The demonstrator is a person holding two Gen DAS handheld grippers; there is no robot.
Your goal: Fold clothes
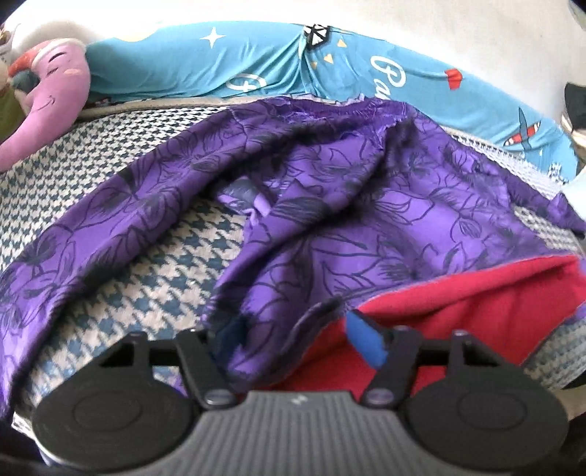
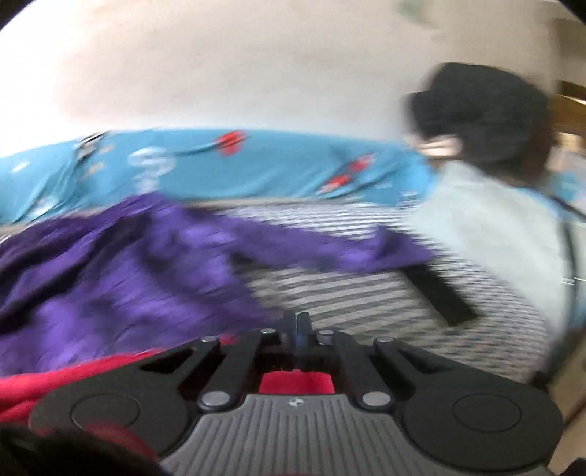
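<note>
Left wrist view first: the left gripper has its blue-padded fingers spread apart, and a hanging fold of the purple floral-print garment drops right down between them. The left finger is mostly buried under that fold; whether either pad actually presses the cloth, I cannot tell. The garment sprawls crumpled across the blue-and-white houndstooth bed cover, one long arm of it running off to the left. Just beside the right finger, a red fleece cloth lies under the purple hem. Behind, a turquoise printed sheet banks against a white wall, with a pink plush toy at far left.

Right wrist view now, and it is heavily smeared. The right gripper has its fingers pressed together, nothing visibly between the tips. The purple garment lies to the left of them, a strip of it stretching across the houndstooth cover. Red cloth shows beneath the gripper body. Only here: a person in a pale top at right, dark hair, details blurred.
</note>
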